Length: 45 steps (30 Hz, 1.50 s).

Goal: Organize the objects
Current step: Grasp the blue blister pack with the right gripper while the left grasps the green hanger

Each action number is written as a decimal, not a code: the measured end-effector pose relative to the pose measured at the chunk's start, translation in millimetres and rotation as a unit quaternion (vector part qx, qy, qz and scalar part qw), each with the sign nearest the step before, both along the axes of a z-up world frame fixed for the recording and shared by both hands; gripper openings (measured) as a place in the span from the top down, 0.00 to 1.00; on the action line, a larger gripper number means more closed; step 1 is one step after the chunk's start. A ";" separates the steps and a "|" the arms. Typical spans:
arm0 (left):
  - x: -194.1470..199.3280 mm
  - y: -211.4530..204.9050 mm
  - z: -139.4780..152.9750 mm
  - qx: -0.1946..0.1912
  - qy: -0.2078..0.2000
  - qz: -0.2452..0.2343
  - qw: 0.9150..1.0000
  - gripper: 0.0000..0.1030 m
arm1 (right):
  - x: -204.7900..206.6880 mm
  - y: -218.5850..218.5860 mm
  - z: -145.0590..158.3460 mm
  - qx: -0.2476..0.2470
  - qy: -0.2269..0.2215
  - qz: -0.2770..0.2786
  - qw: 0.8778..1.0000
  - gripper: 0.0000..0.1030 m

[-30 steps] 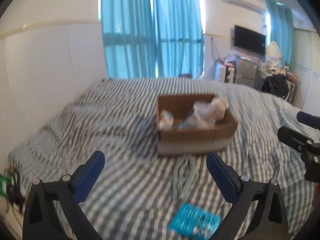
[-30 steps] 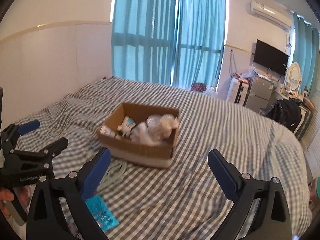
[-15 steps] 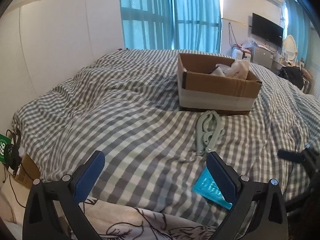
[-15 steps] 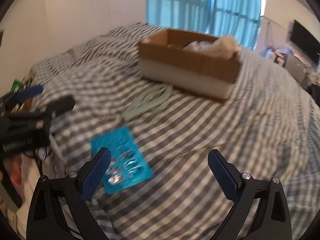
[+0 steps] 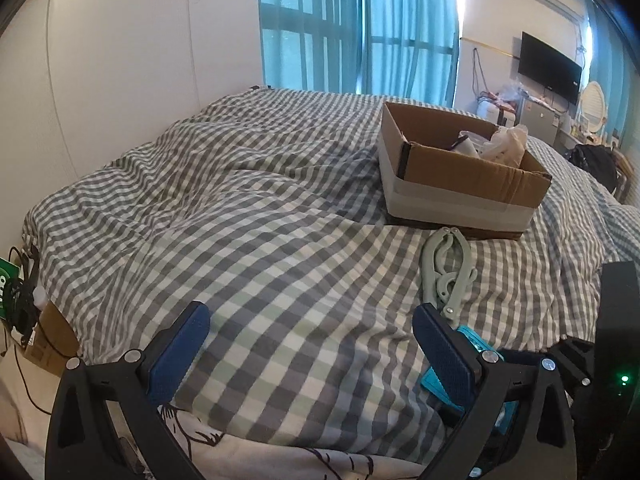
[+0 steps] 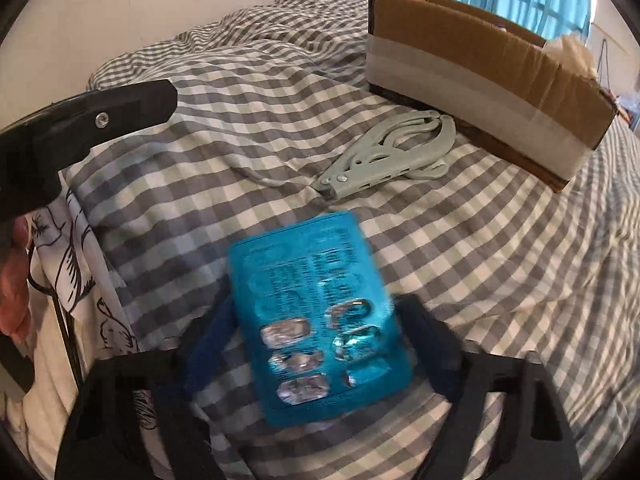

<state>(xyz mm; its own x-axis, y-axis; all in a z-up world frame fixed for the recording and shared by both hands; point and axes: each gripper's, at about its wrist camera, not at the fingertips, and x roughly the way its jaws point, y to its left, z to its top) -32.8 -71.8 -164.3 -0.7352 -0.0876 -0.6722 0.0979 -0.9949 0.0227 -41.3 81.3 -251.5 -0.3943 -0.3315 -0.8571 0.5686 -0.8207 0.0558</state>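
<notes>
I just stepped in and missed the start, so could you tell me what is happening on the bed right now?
A person is tidying loose items into the cardboard box on the checked bed. The right gripper is down around the blue blister pack, its blurred fingers on either side; whether it grips yet is unclear. The left gripper hangs open and empty over the bedding. A folded pale green hanger lies just in front of the box.
</notes>
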 end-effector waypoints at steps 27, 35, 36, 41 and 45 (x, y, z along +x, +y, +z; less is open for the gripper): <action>-118.8 128.4 -74.8 0.012 -0.118 -0.153 0.981 0.08 | -54.5 173.7 54.0 -0.021 0.064 -0.212 0.975 0.33; -102.3 124.3 -67.5 0.026 -0.114 -0.178 0.977 0.36 | -53.6 172.3 46.8 -0.027 0.055 -0.205 0.977 0.33; -98.6 123.9 -66.3 0.026 -0.114 -0.181 0.976 0.36 | -52.5 172.2 47.5 -0.027 0.056 -0.205 0.977 0.33; -76.5 115.9 -56.4 0.033 -0.106 -0.185 0.976 0.36 | -44.8 170.0 53.2 -0.026 0.066 -0.206 0.976 0.33; -65.3 107.0 -42.6 0.039 -0.089 -0.182 0.978 0.36 | -35.6 163.6 60.8 -0.026 0.074 -0.205 0.976 0.33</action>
